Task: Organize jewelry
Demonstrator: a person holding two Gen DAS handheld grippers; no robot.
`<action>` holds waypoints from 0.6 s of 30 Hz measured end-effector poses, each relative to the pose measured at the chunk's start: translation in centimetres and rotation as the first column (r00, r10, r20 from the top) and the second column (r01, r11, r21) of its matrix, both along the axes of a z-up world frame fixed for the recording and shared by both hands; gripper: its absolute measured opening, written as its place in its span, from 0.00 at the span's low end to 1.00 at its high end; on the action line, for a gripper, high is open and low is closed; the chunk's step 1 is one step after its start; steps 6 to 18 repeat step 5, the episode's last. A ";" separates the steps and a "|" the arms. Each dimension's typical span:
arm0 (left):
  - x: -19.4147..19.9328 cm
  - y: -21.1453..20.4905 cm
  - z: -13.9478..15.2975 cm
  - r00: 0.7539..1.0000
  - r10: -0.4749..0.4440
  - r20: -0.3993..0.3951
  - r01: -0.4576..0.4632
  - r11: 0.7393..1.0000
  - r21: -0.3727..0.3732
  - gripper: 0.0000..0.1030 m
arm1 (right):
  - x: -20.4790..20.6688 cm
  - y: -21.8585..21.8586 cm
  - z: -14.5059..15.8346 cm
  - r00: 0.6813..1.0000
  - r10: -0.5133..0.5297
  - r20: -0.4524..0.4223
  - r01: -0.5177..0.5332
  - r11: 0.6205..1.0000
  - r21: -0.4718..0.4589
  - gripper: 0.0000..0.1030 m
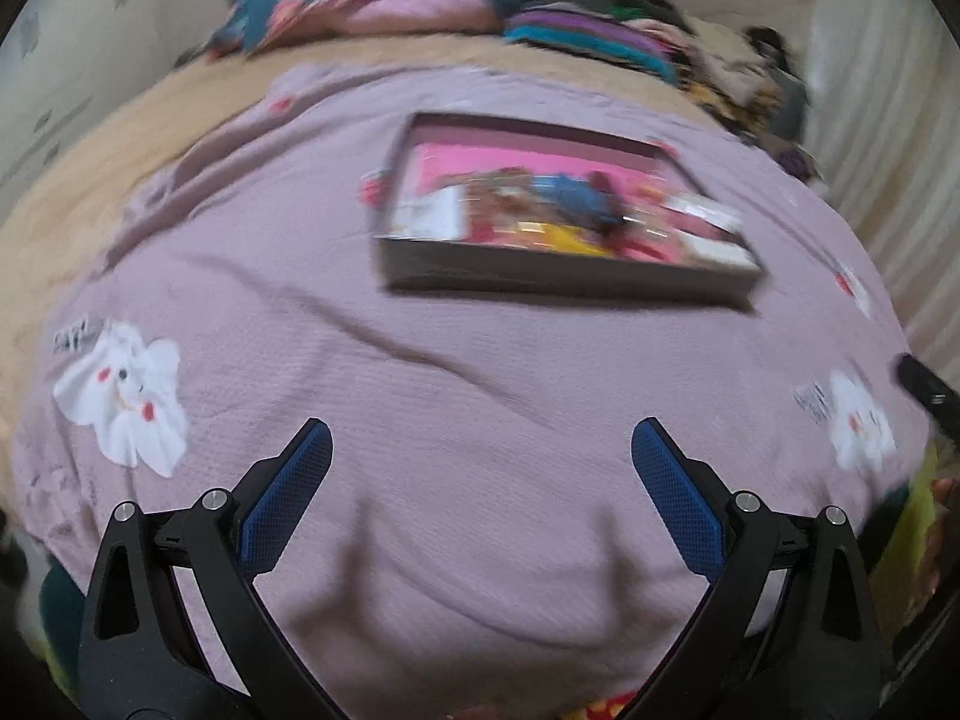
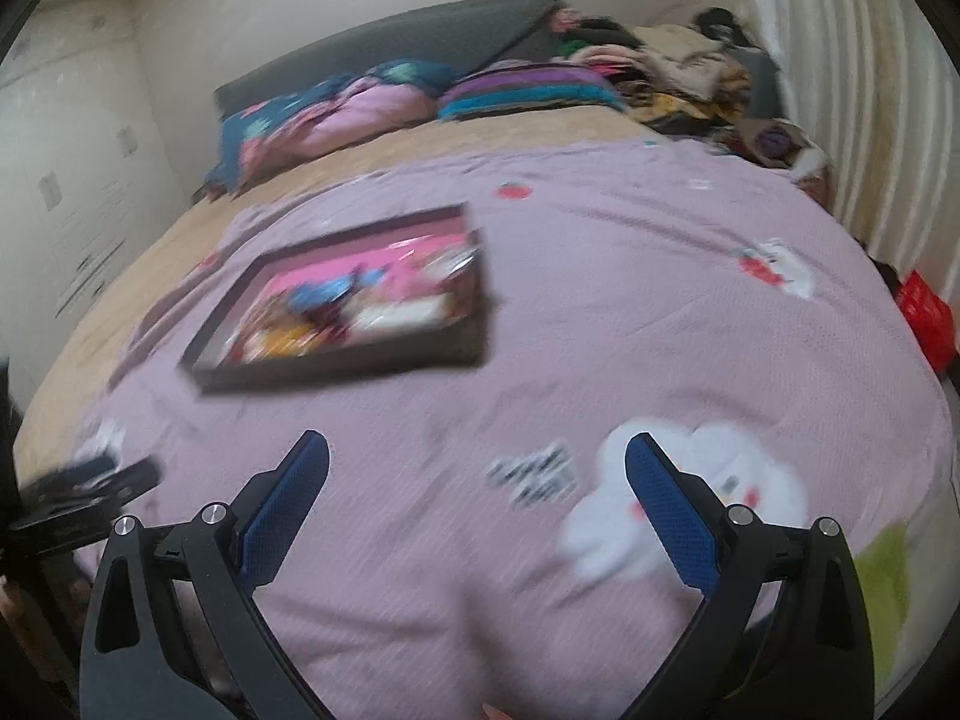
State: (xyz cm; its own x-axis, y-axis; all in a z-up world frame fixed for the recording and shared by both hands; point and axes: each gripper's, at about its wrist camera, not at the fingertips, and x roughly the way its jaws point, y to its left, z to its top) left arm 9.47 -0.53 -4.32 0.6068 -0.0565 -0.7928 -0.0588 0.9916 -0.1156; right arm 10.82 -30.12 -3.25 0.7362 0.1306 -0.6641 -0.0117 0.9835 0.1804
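Note:
A dark shallow tray [image 1: 540, 285] with a pink lining lies on the pink bedspread. It holds a blurred heap of jewelry and small boxes [image 1: 558, 216]. It also shows in the right wrist view [image 2: 336, 363], up and to the left. My left gripper [image 1: 480, 438] is open and empty, well short of the tray. My right gripper [image 2: 477, 450] is open and empty, to the right of the tray and nearer me. Part of the left gripper [image 2: 90, 489] shows at the right view's left edge. Both views are motion-blurred.
The pink bedspread [image 1: 480, 372] has white cartoon prints [image 1: 129, 396]. Pillows [image 2: 336, 111] and piled clothes [image 2: 678, 84] lie at the head of the bed. A curtain [image 2: 852, 90] hangs on the right, with a red object [image 2: 927, 315] beside the bed.

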 end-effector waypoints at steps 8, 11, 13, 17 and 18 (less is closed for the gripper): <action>5.3 10.7 -0.2 0.958 0.286 0.016 -0.287 0.957 0.045 0.91 | 7.9 -7.3 -1.2 0.985 -0.173 -0.018 0.170 0.979 -0.112 0.96; 5.3 10.7 -0.2 0.958 0.286 0.016 -0.287 0.957 0.045 0.91 | 7.9 -7.3 -1.2 0.985 -0.173 -0.018 0.170 0.979 -0.112 0.96; 5.3 10.7 -0.2 0.958 0.286 0.016 -0.287 0.957 0.045 0.91 | 7.9 -7.3 -1.2 0.985 -0.173 -0.018 0.170 0.979 -0.112 0.96; 5.3 10.7 -0.2 0.958 0.286 0.016 -0.287 0.957 0.045 0.91 | 7.9 -7.3 -1.2 0.985 -0.173 -0.018 0.170 0.979 -0.112 0.96; 5.3 10.7 -0.2 0.958 0.286 0.016 -0.287 0.957 0.045 0.91 | 7.9 -7.3 -1.2 0.985 -0.173 -0.018 0.170 0.979 -0.112 0.96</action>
